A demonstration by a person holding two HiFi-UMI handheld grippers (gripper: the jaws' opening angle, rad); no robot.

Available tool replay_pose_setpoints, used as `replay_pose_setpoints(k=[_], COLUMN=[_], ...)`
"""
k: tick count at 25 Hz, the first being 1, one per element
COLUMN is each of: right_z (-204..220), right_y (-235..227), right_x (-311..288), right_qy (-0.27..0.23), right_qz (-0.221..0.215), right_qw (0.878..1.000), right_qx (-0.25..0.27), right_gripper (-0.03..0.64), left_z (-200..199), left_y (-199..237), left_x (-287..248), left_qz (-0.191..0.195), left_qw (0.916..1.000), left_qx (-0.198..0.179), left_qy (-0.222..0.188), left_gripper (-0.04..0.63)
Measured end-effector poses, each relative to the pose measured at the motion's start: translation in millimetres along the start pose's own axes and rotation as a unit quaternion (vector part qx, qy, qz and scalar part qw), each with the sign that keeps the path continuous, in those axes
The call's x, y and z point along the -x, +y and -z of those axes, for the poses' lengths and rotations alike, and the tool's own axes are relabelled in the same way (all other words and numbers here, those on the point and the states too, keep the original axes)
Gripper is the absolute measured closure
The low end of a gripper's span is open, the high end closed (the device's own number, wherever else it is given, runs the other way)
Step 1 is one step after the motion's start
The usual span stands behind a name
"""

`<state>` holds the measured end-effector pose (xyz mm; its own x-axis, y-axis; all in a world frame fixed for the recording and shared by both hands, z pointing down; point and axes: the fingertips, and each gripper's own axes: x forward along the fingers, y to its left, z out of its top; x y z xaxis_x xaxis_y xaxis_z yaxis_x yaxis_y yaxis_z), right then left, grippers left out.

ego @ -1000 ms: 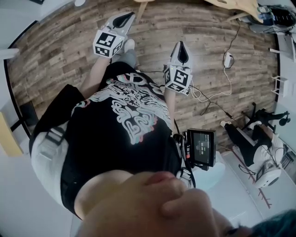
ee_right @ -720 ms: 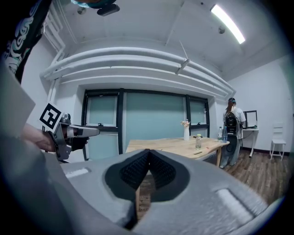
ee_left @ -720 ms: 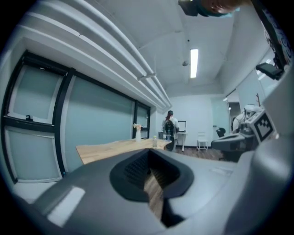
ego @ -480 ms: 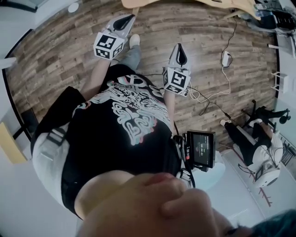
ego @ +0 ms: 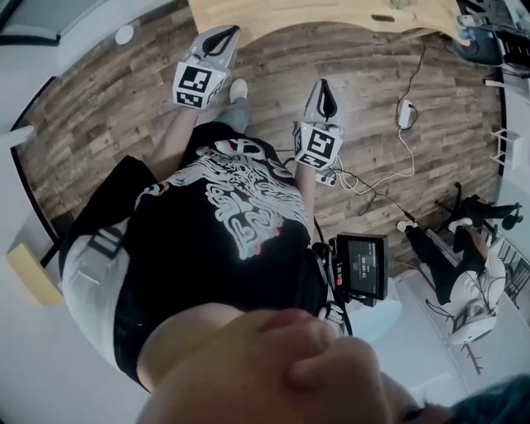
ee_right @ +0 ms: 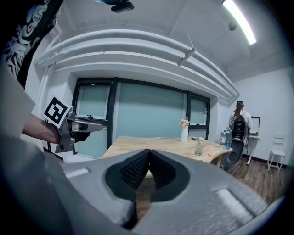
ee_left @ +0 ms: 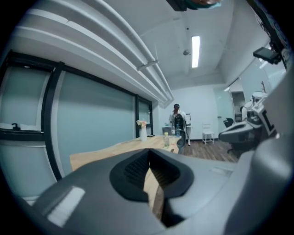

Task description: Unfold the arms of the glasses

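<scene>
No glasses show in any view. In the head view my left gripper [ego: 220, 36] and right gripper [ego: 325, 93] are held out in front of the person's body, over the wooden floor, short of a light wooden table [ego: 331, 15]. Both pairs of jaws are pressed together with nothing between them, as the left gripper view [ee_left: 149, 155] and the right gripper view [ee_right: 148, 154] show. The right gripper view also catches the left gripper [ee_right: 76, 125] at its left. The table [ee_right: 158, 144] lies ahead of both.
A clear bottle [ee_right: 199, 147] and a white vase with flowers [ee_right: 184, 131] stand on the table. A person [ee_right: 239, 120] stands beyond it. Cables [ego: 385, 166] run over the floor at the right. A small screen [ego: 362, 265] hangs at the person's waist.
The table's edge has come into the head view at the top, and both grippers sit slightly higher in it. Their jaws have stayed shut.
</scene>
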<state>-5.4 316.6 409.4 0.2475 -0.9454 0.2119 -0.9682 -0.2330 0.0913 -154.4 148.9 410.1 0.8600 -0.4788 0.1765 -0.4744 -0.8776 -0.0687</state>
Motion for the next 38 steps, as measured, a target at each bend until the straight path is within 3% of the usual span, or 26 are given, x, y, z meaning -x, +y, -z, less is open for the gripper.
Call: replay_pose_setpoints(k=[11, 18, 38], right_z=[-16, -11, -11], right_y=[-48, -47, -27], right_x=[-139, -186, -275], right_qy=[0.033, 0.055, 0.07], right_qz=[0.032, 0.031, -0.034], right_qw=[0.999, 0.998, 0.997], right_qx=[-0.015, -0.018, 0.002], right_gripper=[0.618, 0.618, 0.618], left_z=[-5, 5, 18], left_y=[64, 99, 123], left_x=[-143, -176, -234], left_qz=[0.057, 0.063, 0.067], left_qw=[0.9976, 0.9971, 0.9964], left_qx=[-0.017, -0.008, -0.004], left_qy=[0.035, 0.042, 0.053], left_gripper=[0.606, 0.606, 0.606])
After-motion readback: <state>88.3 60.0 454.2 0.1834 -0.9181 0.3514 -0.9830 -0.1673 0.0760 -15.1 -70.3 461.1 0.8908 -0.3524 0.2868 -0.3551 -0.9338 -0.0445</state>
